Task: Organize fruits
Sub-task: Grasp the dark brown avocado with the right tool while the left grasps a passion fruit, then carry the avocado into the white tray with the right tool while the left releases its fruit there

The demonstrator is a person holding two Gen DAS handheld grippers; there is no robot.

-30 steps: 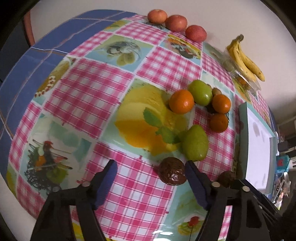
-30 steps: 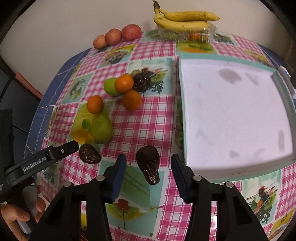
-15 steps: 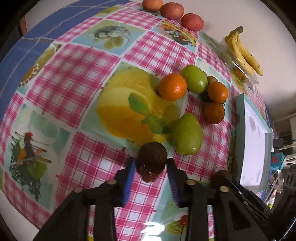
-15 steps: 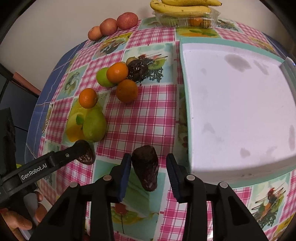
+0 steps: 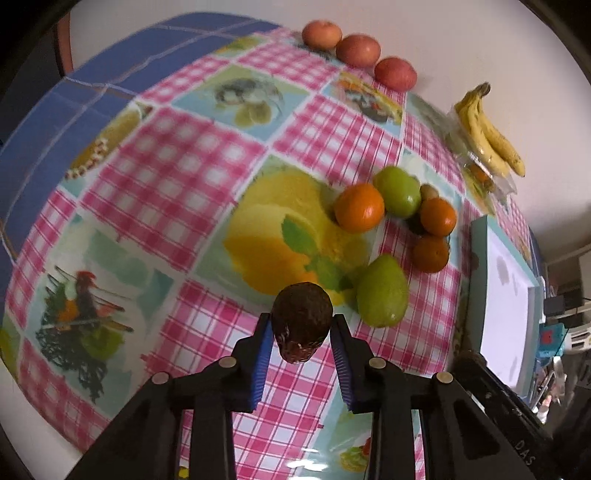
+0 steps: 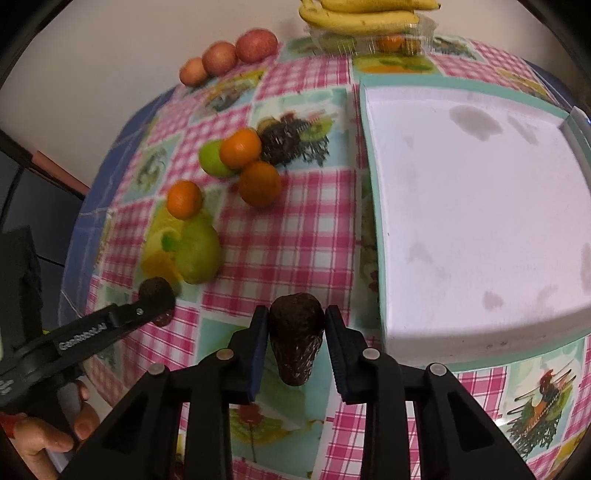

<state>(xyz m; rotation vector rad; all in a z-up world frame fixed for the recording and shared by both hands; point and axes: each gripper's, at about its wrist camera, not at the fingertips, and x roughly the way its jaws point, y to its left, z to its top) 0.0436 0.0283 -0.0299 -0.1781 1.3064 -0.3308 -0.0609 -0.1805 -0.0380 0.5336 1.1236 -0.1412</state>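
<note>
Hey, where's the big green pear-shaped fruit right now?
The green pear-shaped fruit lies on the checked tablecloth, just right of the dark fruit in the left hand-held gripper, with an orange just behind it.

White "GenRobot.AI" lettering, blurred, along left gripper [image 6: 157, 301] arm, right wrist view. Faint "DAS" on right gripper [image 5: 469, 360] body, left wrist view.

Tray [image 6: 480, 206] on table's [image 6: 295, 258] right side; loose fruit cluster [image 6: 243, 162] left of it, pear [image 6: 197, 251] nearer cam. Apples [image 6: 229, 55] + bananas [image 6: 362, 14] along far edge by wall; bananas sit on a clamshell box [image 6: 369, 40].
</note>
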